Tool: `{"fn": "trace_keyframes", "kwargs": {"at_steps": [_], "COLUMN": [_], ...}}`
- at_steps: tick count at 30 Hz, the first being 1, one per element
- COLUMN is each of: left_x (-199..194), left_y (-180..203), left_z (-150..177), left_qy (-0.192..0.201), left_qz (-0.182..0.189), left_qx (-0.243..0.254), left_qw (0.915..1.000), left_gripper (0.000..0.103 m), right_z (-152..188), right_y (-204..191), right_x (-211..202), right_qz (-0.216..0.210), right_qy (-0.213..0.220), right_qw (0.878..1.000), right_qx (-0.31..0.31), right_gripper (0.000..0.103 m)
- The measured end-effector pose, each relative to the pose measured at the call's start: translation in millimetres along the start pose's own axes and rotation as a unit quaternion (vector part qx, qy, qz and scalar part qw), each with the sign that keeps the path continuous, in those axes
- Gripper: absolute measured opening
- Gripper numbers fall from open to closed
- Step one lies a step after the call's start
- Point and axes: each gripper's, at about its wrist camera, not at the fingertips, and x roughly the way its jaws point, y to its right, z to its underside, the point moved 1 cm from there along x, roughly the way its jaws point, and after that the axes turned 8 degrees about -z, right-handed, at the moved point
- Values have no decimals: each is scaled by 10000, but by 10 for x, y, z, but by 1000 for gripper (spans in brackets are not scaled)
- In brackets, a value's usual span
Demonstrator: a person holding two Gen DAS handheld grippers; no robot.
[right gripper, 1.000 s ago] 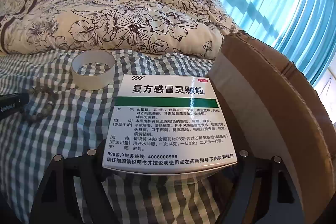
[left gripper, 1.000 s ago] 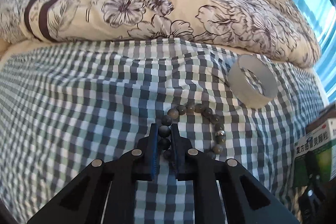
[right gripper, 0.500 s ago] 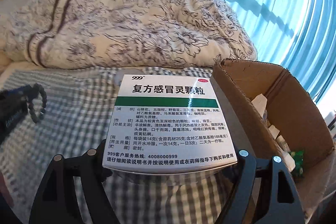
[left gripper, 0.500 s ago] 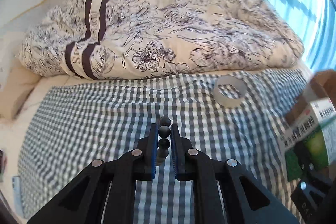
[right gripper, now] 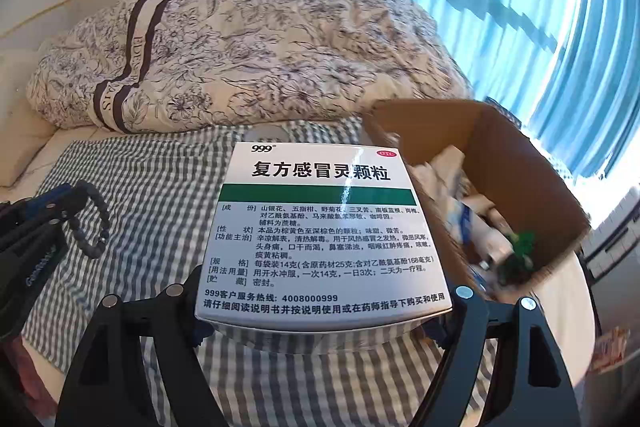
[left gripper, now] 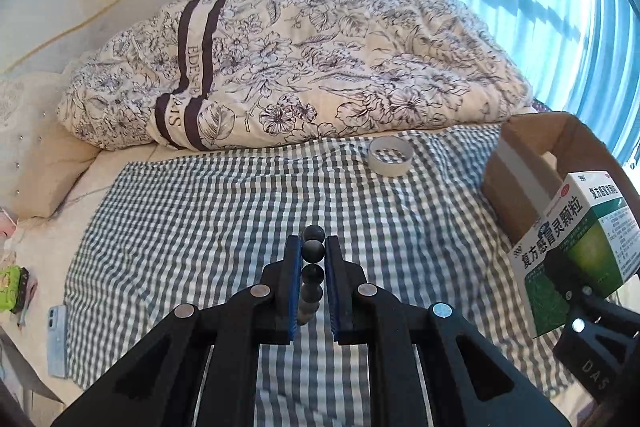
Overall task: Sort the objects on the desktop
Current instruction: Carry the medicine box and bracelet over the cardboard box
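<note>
My left gripper [left gripper: 312,255] is shut on a dark bead bracelet [left gripper: 312,269], held in the air above the checked cloth [left gripper: 220,211]. From the right wrist view the bracelet [right gripper: 94,223] hangs as a loop from that gripper [right gripper: 66,205] at the left. My right gripper [right gripper: 320,307] is shut on a white and green medicine box [right gripper: 324,227], lifted beside the open cardboard box [right gripper: 516,163]. The medicine box [left gripper: 576,247] also shows at the right of the left wrist view, in front of the cardboard box [left gripper: 520,183]. A roll of clear tape [left gripper: 390,157] lies on the cloth near the quilt.
A floral quilt [left gripper: 300,75] is bunched at the back of the bed. The cardboard box holds several small packets and something green [right gripper: 520,247]. Blue curtains [right gripper: 520,7] fill the right side. A phone [left gripper: 56,339] and a green item [left gripper: 10,287] lie at the left edge.
Both grippers rose from the cloth over the last second. The bracelet left the cloth and now hangs from the left gripper. The medicine box moved up beside the cardboard box's opening.
</note>
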Motion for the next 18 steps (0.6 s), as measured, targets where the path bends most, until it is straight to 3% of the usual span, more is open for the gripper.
{"fn": "trace_keyframes", "kwargs": {"at_steps": [9,18], "left_x": [-669,-1171], "left_y": [461,1394], "left_z": [-67,-604], "left_qy": [398,837], "left_qz": [450,1333], "left_qx": [354,765], "left_qw": [9976,9846], "left_gripper": [12,12], "right_z": [-5,-454], "right_y": [621,1469], "right_x": [-631,-804], "right_qz": [96,313], "right_qy": [193,272], "right_qw": [9989,9974], "right_qx": [405,594], "right_gripper": [78,79]}}
